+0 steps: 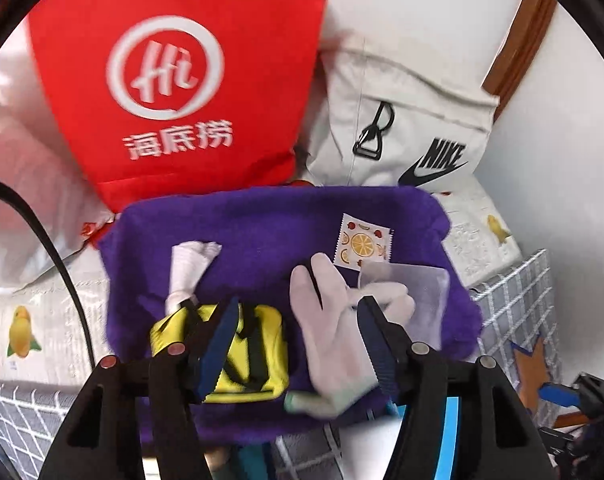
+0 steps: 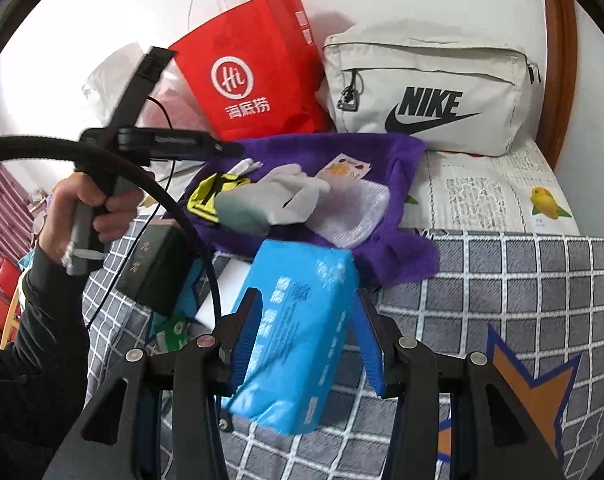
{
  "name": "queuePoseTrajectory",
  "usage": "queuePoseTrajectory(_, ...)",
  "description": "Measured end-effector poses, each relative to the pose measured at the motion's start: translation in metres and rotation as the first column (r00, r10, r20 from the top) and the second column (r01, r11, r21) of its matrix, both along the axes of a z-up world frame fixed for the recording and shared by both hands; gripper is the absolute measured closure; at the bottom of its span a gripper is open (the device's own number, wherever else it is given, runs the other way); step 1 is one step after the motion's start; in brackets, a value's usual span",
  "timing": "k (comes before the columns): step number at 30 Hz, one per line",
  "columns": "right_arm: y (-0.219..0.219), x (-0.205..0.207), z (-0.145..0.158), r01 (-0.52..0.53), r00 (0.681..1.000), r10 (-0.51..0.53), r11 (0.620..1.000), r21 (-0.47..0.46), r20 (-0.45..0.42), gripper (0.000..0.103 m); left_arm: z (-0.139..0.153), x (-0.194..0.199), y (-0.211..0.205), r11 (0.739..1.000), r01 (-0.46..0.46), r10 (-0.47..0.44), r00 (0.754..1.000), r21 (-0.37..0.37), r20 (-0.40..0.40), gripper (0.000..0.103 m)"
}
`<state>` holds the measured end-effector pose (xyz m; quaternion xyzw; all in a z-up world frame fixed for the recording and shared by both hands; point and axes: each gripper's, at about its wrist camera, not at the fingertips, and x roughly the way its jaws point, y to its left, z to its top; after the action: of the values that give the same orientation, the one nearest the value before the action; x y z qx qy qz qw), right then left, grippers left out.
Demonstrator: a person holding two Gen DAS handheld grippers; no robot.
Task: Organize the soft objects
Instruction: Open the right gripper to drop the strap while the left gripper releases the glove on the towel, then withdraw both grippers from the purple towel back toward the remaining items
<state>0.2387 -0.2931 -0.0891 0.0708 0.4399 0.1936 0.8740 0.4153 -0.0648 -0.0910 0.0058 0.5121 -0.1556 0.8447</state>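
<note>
Left wrist view: the left gripper [image 1: 298,312] hangs over a purple towel [image 1: 262,224] with its jaws apart and nothing pressed between them. Under the gap lies a white glove [image 1: 330,328]; the right finger crosses its fingertips, so I cannot tell whether they touch. A yellow pouch [image 1: 262,344] with black markings lies just beside the glove, half hidden behind the left finger. A small white cloth [image 1: 190,268] sticks out above the pouch. A fruit-print packet [image 1: 362,242] and a clear wrapper [image 1: 418,292] lie toward the towel's right edge. The towel's near edge is hidden by the gripper body. Behind the towel stand a red bag [image 1: 174,80], blurred and cut off at the top, and a white Nike bag [image 1: 414,120].

Right wrist view: the right gripper [image 2: 306,344] is clamped on a blue tissue pack [image 2: 294,336], which stands tilted over the grey checked cover [image 2: 502,280], its top corner just at the towel's near edge. The pack hides part of that edge. On the left, a hand [image 2: 86,208] holds the other gripper's handle; a black cable [image 2: 174,200] arcs in front of it and over a dark box [image 2: 154,264]. Small things below the box are too cluttered to make out.
</note>
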Motion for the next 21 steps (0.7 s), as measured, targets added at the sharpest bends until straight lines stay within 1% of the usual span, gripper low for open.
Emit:
queuePoseTrajectory(3, 0.007, -0.012, 0.004, -0.013, 1.0, 0.013, 1.0, 0.009, 0.007, 0.056, 0.016, -0.018, 0.02, 1.0, 0.004, -0.003, 1.0, -0.031, 0.015, 0.043)
queuePoseTrajectory(6, 0.018, -0.026, 0.008, -0.024, 1.0, 0.024, 1.0, 0.009, 0.012, 0.052, 0.026, -0.039, 0.037, 1.0, -0.01, 0.011, 1.0, -0.018, 0.019, 0.043)
queuePoseTrajectory(10, 0.038, -0.044, 0.007, -0.046, 0.999, 0.046, 0.999, 0.029, -0.004, 0.051, 0.035, -0.079, 0.061, 0.999, -0.026, 0.026, 0.999, -0.046, 0.018, 0.043)
queuePoseTrajectory(12, 0.052, -0.05, 0.006, -0.053, 0.999, 0.054, 0.998, 0.031, -0.005, 0.051, 0.037, -0.105, 0.072, 0.998, -0.03, 0.032, 0.999, -0.055, 0.023, 0.041)
queuePoseTrajectory(14, 0.073, -0.054, 0.004, -0.066, 0.998, 0.066, 0.998, 0.014, -0.014, 0.051, 0.037, -0.129, 0.082, 0.997, -0.039, 0.041, 0.999, -0.062, 0.033, 0.035)
queuePoseTrajectory(16, 0.096, -0.055, 0.001, -0.095, 0.995, 0.095, 0.995, 0.012, -0.011, 0.051, 0.035, -0.155, 0.093, 0.996, -0.051, 0.054, 0.998, -0.066, 0.043, 0.034)
queuePoseTrajectory(17, 0.107, -0.053, -0.002, -0.092, 0.996, 0.092, 0.996, 0.0, -0.016, 0.051, 0.033, -0.163, 0.097, 0.996, -0.059, 0.062, 0.997, -0.064, 0.046, 0.034)
queuePoseTrajectory(20, 0.134, -0.042, -0.015, -0.053, 0.999, 0.052, 0.996, -0.066, -0.015, 0.051, 0.025, -0.19, 0.112, 0.993, -0.098, 0.101, 0.994, -0.061, 0.05, 0.034)
queuePoseTrajectory(21, 0.141, -0.036, -0.022, -0.03, 0.999, 0.027, 0.995, -0.096, -0.029, 0.051, 0.022, -0.198, 0.118, 0.992, -0.106, 0.109, 0.993, -0.067, 0.048, 0.034)
